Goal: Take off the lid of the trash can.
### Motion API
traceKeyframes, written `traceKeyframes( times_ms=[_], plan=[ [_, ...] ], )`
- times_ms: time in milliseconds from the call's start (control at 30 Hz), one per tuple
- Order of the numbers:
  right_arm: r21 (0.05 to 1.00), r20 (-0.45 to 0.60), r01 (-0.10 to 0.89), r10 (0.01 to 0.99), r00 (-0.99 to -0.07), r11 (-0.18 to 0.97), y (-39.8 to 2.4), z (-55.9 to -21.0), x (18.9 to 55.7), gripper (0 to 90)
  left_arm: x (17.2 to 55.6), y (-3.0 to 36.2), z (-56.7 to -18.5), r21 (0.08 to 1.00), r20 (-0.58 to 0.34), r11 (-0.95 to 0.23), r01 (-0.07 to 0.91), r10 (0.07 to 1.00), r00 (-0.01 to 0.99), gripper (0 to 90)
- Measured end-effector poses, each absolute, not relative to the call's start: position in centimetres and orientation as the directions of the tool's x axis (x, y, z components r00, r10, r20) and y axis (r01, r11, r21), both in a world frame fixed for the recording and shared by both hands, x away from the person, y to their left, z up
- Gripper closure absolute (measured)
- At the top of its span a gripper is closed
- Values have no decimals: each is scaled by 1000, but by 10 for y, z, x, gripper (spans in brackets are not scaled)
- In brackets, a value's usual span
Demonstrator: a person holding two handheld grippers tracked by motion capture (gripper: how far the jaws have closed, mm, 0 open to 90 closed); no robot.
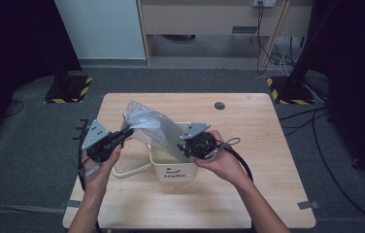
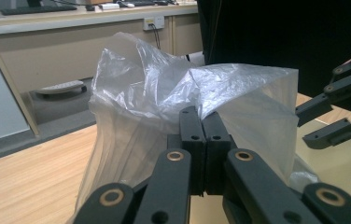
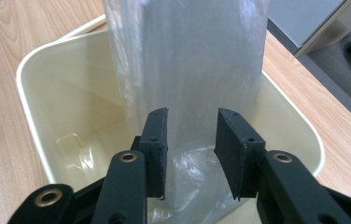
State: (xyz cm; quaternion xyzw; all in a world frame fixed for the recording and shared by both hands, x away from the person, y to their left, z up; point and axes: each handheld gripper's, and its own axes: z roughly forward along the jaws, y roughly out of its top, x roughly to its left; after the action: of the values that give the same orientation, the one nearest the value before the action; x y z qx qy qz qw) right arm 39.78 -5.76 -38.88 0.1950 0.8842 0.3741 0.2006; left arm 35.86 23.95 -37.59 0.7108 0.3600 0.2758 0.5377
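A clear plastic bag (image 1: 149, 126) stands up out of a cream bin (image 1: 173, 174) marked "Hello" at the middle of the table. My left gripper (image 1: 128, 131) is shut on the bag's upper left edge; in the left gripper view its jaws (image 2: 204, 122) meet on the film of the bag (image 2: 145, 93). My right gripper (image 1: 185, 147) sits over the bin's right rim, pointing into it. In the right gripper view its jaws (image 3: 192, 128) stand apart, with loose film of the bag (image 3: 187, 60) between them and the bin (image 3: 24, 74) below. The right gripper's fingers (image 2: 337, 109) show beside the bag.
The bin's cream handle (image 1: 129, 170) lies on the wooden table (image 1: 253, 194) to its left. A dark round hole (image 1: 219, 105) is near the far edge. Two black stands on striped bases (image 1: 66, 90) (image 1: 287, 90) flank the table, and cables run across the floor at the right.
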Motion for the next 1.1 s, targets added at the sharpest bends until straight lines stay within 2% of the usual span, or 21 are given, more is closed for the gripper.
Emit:
traceKeyframes(
  times_ms=[400, 833, 1100],
  plan=[
    [774, -204, 178, 507, -838, 607, -70, -381, 389, 677, 371, 215, -372, 947, 62, -243, 212, 782, 620, 896],
    [794, -233, 139, 508, -829, 591, -72, -369, 382, 716, 376, 198, -379, 933, 69, -277, 228, 762, 643, 896],
    [810, -272, 94, 512, -815, 579, -64, -356, 383, 649, 374, 198, -380, 930, 71, -285, 230, 756, 650, 895]
  ],
)
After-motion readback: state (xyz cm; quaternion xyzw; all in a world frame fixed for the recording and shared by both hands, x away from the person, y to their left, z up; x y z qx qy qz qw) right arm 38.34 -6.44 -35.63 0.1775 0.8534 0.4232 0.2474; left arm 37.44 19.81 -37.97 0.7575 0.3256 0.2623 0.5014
